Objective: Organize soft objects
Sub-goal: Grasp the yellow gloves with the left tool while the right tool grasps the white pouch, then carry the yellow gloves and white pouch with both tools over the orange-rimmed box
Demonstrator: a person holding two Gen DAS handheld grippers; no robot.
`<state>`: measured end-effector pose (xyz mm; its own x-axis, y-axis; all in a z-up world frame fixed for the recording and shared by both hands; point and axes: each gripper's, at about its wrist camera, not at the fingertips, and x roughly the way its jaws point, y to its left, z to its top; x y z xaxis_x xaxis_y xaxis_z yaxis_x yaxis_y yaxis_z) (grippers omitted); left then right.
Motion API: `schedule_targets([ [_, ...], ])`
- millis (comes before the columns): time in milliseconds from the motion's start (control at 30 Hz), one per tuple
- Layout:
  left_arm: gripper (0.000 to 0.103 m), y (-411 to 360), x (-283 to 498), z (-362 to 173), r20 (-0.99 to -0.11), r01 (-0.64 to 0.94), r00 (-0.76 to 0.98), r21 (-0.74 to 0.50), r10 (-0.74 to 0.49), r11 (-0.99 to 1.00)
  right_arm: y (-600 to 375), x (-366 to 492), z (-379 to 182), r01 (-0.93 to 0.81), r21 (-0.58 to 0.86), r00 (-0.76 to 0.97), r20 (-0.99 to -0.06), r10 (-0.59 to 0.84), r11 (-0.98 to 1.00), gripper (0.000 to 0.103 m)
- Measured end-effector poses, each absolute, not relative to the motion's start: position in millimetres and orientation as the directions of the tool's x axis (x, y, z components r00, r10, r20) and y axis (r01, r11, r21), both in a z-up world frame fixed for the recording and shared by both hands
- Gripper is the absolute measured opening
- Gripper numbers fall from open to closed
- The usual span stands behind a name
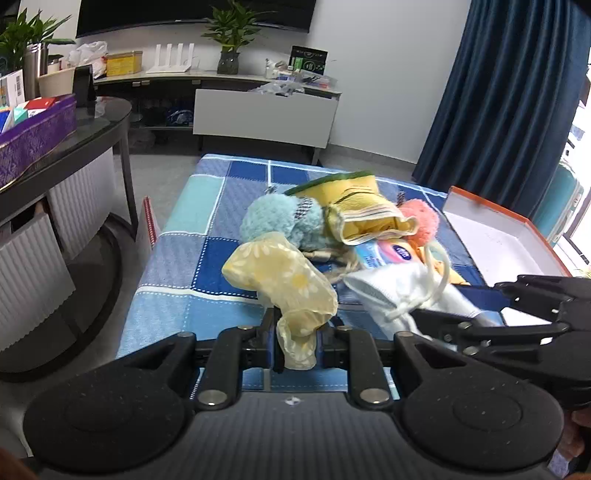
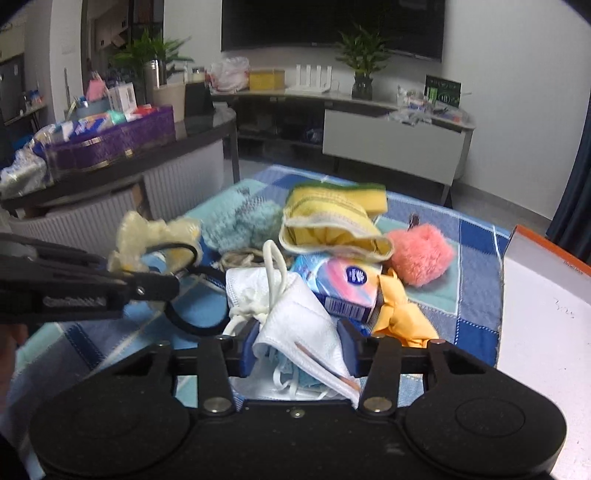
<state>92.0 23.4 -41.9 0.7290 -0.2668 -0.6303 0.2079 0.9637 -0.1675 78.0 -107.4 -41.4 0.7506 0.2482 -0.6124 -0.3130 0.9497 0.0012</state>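
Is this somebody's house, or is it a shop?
Most likely a home, probably a living room. A big dark television hangs on the wall above a low cabinet with a potted plant, and long blue curtains cover the window.

Soft items are heaped on the checked blanket | open box lies at its right | tissue pack sits behind the face mask | cabinet stands behind

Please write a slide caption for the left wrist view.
Left gripper shut on yellow daisy-print fabric scrunchie above blue checked cloth.
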Motion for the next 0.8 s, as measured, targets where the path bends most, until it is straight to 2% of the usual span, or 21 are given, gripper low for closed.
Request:
schedule_targets([
  [367, 0.021, 6.7, 79.7, -21.5, -0.599, 0.243, 0.75, -0.148, -0.283, 0.959, -133.7, 54.3, -3.9, -0.243, 0.034, 0.819, -0.528, 0.224, 0.969, 0.055],
  [800, 0.021, -23.3, 70.2, -0.9, -0.567, 0.3, 0.76, -0.128, -0.318, 0.945, -169.0, 37.8, 13.1, -0.144, 0.048, 0.85, -0.506, 0.149, 0.988, 0.055],
])
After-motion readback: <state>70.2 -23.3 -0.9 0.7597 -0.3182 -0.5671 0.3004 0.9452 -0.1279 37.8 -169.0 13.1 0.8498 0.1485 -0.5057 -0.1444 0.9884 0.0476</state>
